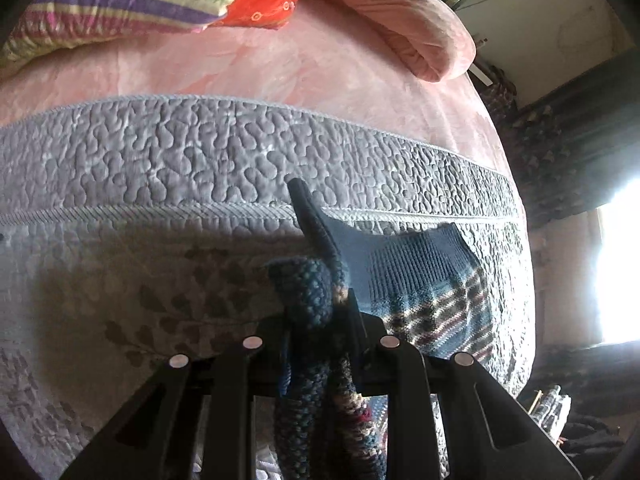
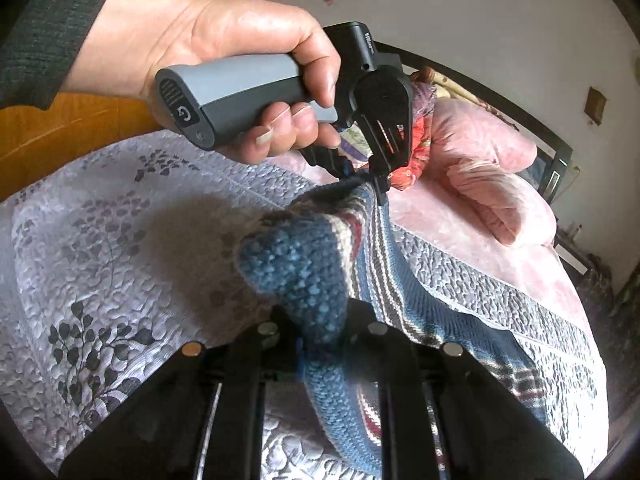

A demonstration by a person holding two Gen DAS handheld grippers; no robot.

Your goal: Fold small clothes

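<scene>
Sock, blue knit with striped bands, held in air above grey quilted bedspread, stretched between both grippers, near bedspread's piped edge beside pink sheet.

Left gripper: fingers pinching bunched sock end. Right gripper: fingers pinching opposite blue end.

Risks, as judgement:
- Thick bunched knit may slip from fingers if pulled taut.
- Twist along sock likely gives crooked fold.
- Loose cuff may drag on bedspread, crease.

Writing: small white lettering on left gripper body, right wrist view; unreadable. Power symbol on grey handle, held by hand.
</scene>
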